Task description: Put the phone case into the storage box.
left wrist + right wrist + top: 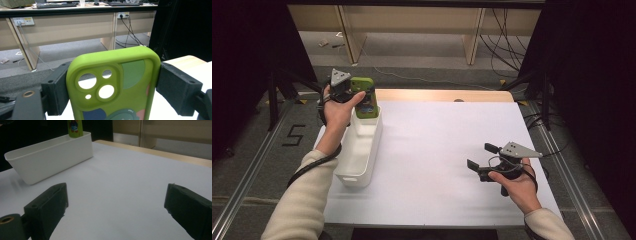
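Two black jaws of the left gripper [113, 92] are clamped on the long edges of a green phone case [113, 87], one jaw pressing each side just below its camera cut-outs. In the high view the left gripper [349, 90] holds the phone case [364, 97] upright over the far end of the white bin [343, 165], with the case's lower edge at or just inside the rim; whether it touches the bin's floor cannot be told. The right gripper [482, 159] hangs well apart from all this, low over the white table [437, 130], its jaws spread wide with nothing between them, as the right gripper view confirms.

The step in hand looks to be setting the case into the bin. To do it well, the person would likely lower the left gripper straight down, keeping the case vertical so neither bottom corner catches the rim directly beneath the jaws. The jaws should part only once the case's weight rests on the bin's floor or leans on its end wall; a release from height risks a bounce or a topple outward. The grip sits high on the case, so the jaws themselves should clear the rim. The right gripper need not help; staying wide of the bin keeps the path free.
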